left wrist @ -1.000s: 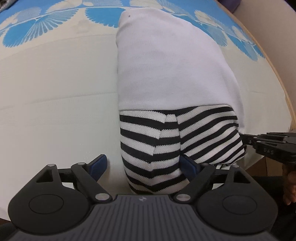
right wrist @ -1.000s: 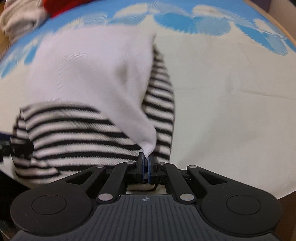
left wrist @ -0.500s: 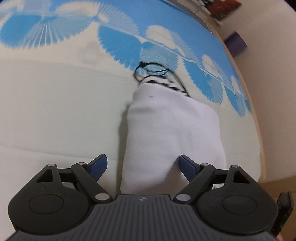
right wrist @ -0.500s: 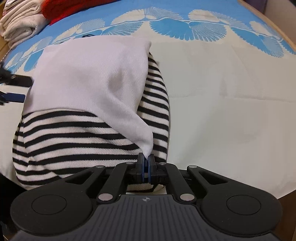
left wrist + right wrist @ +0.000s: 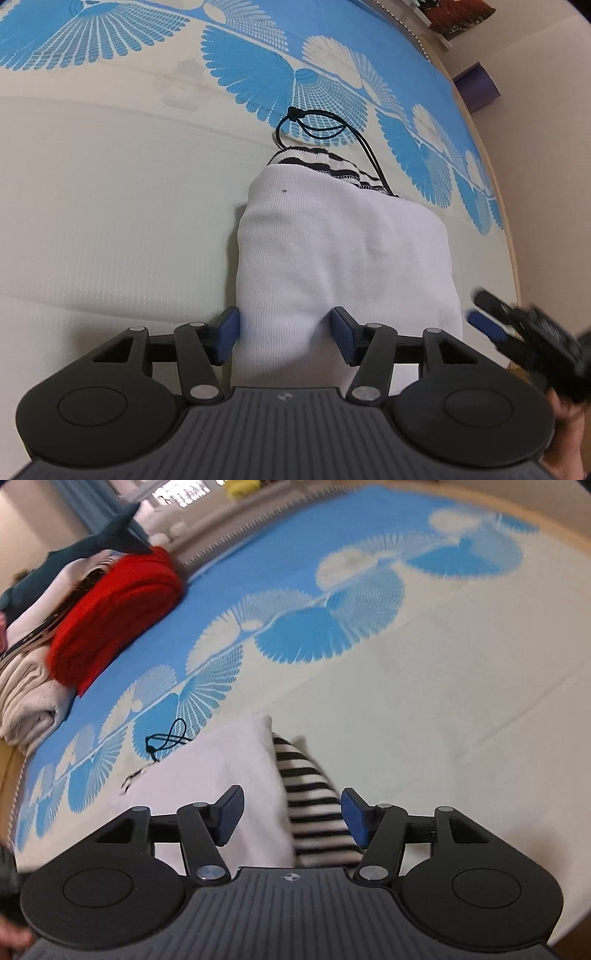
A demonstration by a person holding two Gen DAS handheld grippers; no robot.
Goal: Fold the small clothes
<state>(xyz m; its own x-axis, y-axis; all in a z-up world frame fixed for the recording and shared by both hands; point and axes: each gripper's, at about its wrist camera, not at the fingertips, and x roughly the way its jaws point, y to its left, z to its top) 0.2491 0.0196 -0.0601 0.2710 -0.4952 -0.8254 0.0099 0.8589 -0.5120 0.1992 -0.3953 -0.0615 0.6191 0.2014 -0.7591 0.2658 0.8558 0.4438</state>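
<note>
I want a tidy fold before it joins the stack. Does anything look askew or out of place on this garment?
Yes. The black drawstring trails loose beyond the far edge of the folded garment, looped on the mat, and the striped layer sticks out past the white panel.

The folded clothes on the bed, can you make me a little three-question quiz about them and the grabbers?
1. True or false: the right gripper is pinching the white cloth.
2. What pattern shows on the garment poking out from under the white cloth? A) red dots B) black and white stripes C) green checks
3. Fill in: the black cord lies on the ____ beyond the garment's far end.

Key:
1. False. Its jaws stand open, as do those of the left gripper.
2. B
3. Bed, on its blue fan print.
</note>
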